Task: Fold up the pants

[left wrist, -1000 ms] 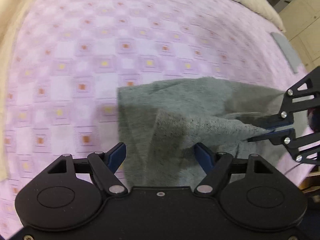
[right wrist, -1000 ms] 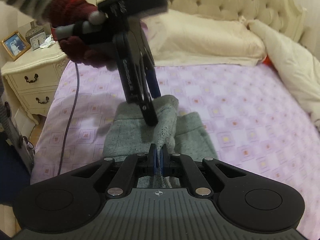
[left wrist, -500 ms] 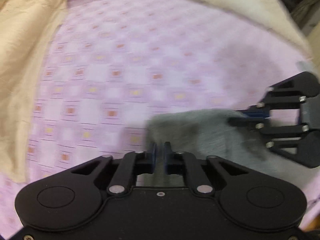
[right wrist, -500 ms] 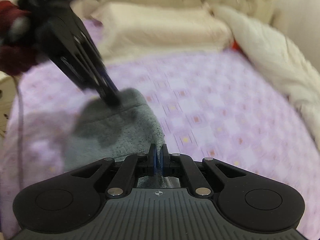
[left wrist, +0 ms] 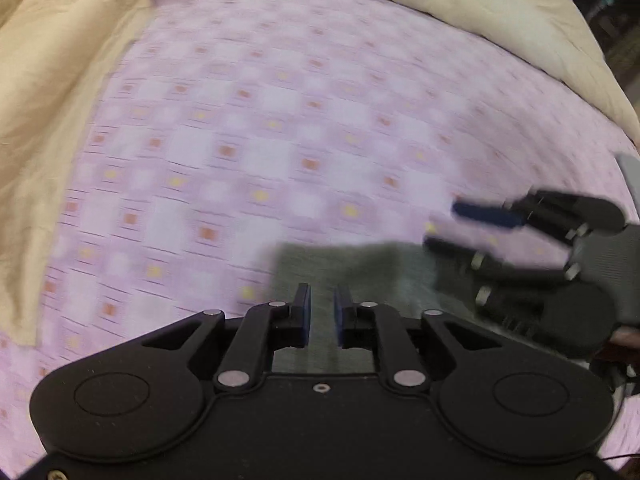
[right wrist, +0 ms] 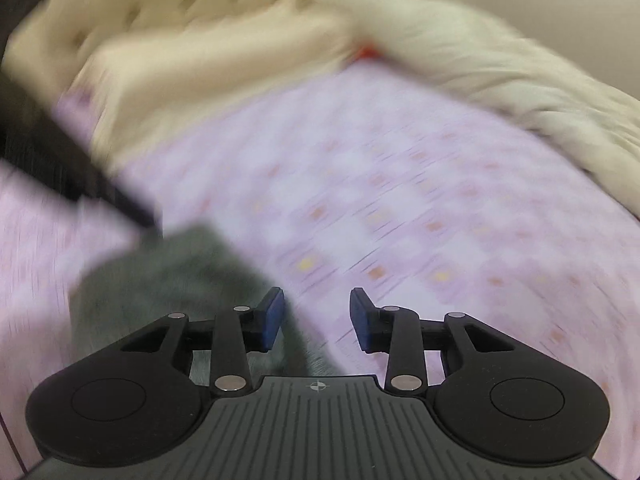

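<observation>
From my left wrist camera, the left gripper sits at the bottom centre with its jaws a narrow gap apart, having just eased open, and nothing pinched; the grey pants show through the gap, lying flat on the pink checked bedspread beneath. The pants' far edge runs straight across lower centre, and above it the bedspread lies bare up to the cream quilt along the top and right and the beige pillow down the left, so there is plenty of room ahead. The right gripper comes in from the right edge, blurred, jaws parted over the pants' far right corner with nothing between them. A second ago my left jaws stood wide over a rumpled heap and the other gripper was clamped on the cloth. In the right wrist camera, heavily blurred, the right gripper is released, jaws having just been opening, with bedspread between them; its left finger overlaps the pants' right edge. The left gripper is a dark smear at the left. Open bedspread fills the centre and right up to the quilt. Earlier these jaws were clenched on a fold of the pants.
</observation>
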Available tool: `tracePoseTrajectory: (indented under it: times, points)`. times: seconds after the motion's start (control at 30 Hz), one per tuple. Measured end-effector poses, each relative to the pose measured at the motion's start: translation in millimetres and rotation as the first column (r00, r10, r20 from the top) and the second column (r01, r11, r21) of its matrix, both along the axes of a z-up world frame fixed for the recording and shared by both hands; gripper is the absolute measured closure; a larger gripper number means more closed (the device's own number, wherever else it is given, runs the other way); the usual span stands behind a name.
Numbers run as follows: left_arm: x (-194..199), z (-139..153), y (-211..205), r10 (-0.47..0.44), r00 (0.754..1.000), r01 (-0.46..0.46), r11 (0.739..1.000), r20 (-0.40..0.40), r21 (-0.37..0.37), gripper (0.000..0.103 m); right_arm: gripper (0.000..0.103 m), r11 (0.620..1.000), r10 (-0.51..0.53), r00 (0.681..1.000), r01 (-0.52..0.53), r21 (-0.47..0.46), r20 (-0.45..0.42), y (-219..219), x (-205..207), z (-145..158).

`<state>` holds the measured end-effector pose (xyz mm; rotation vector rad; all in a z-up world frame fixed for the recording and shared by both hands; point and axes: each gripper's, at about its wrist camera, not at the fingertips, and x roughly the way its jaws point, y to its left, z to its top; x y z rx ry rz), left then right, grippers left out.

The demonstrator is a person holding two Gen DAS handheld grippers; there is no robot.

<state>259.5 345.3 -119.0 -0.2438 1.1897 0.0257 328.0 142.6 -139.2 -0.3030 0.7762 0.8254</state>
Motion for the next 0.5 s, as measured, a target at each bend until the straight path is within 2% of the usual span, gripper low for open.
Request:
tracePoseTrajectory:
  times: [0.07,0.13,0.2,0.23,0.3,0.37,0.43,0.5]
  points:
    - [-3.9,-12.4,-13.6,-0.019,0.999,0.020,1.000,-0.039,0.022,0.081,0.068,0.994,-0.103,0.994,0.104,0.026,-0.021,-24.7,-10.0,7.2]
    - [-7.3,-31.5,-23.2,-0.040,0.993,0.049,0.996,-0.109,0.079,0.080,0.068,0.982,-0.187,0.981,0.188,0.013,-0.040,-52.6,-22.6,9.9]
    - [-13.8,-54.9,-32.5,-0.087,0.980,0.116,0.980,-0.178,0.164,0.079,0.068,0.973,-0.229,0.971,0.227,-0.039,-0.060,-78.0,-33.4,5.4]
    - [-18.8,-58.4,-36.9,-0.115,0.981,0.146,0.967,-0.155,0.208,0.079,0.068,0.970,-0.235,0.971,0.230,-0.078,-0.053,-88.8,-37.4,1.5]
    - [-20.2,-58.7,-45.5,-0.159,0.975,0.197,0.942,-0.157,0.271,0.078,0.068,0.962,-0.218,0.976,0.211,-0.173,-0.026,-107.2,-41.1,-7.0]
    - [-15.7,-58.2,-44.9,-0.161,0.972,0.203,0.943,-0.173,0.264,0.078,0.068,0.959,-0.164,0.986,0.154,-0.237,-0.024,-121.8,-41.5,-13.7]
    - [-7.8,-57.1,-33.5,-0.121,0.975,0.159,0.964,-0.185,0.211,0.079,0.068,0.951,-0.090,0.996,0.079,-0.298,-0.021,-125.5,-34.9,-18.4]
    - [-0.3,-56.0,-16.9,-0.068,0.975,0.097,0.987,-0.212,0.130,0.079,0.068,0.947,-0.014,0.998,-0.006,-0.320,-0.061,-117.1,-20.4,-24.4]
